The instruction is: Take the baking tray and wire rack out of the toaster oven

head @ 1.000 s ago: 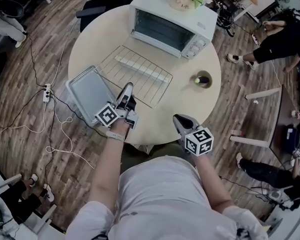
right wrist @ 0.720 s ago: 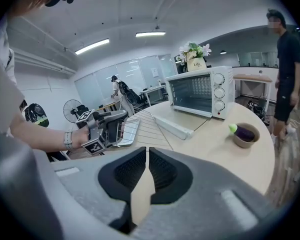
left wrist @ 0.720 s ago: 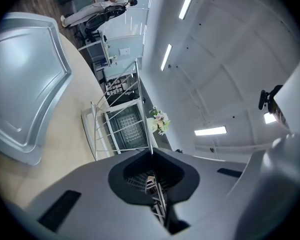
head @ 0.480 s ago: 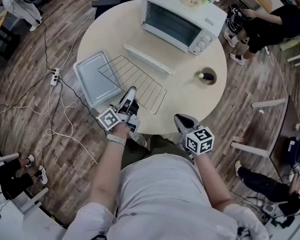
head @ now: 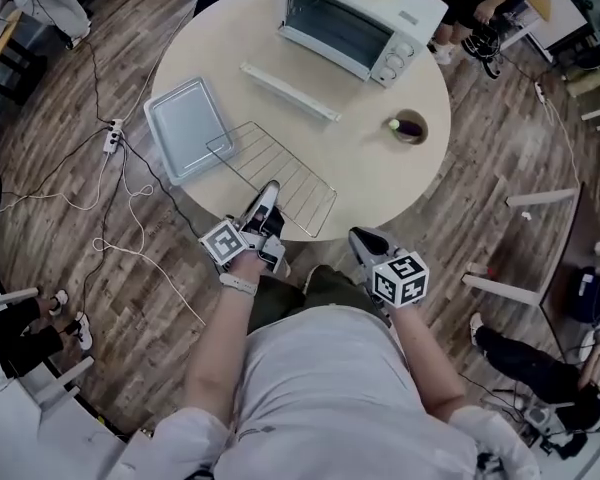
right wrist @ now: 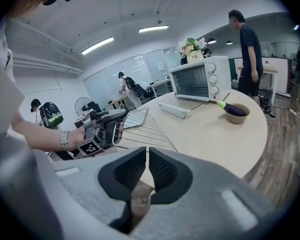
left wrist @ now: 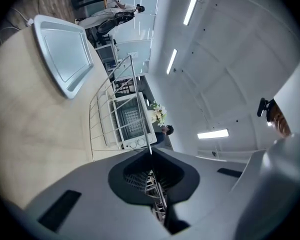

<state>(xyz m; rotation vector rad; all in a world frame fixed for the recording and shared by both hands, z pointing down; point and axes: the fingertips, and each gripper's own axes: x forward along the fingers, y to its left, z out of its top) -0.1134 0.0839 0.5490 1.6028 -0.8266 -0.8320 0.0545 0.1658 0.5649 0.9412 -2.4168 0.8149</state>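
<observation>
The wire rack lies on the round table, its near edge at the table's rim. My left gripper is shut on that near edge; in the left gripper view the rack's rod runs straight in between the jaws. The grey baking tray rests on the table's left side, its right edge next to the rack's far-left corner, and it also shows as the tray. The white toaster oven stands at the far side, door open. My right gripper hangs shut and empty off the table's near edge.
A long white strip lies in front of the oven. A small bowl with an aubergine sits at the right. Bare tabletop lies between rack and bowl. Cables trail over the floor at left. People stand beyond the table.
The left gripper has drawn the wire rack away from the oven to the table's near edge. Both grippers have come back toward my body.
</observation>
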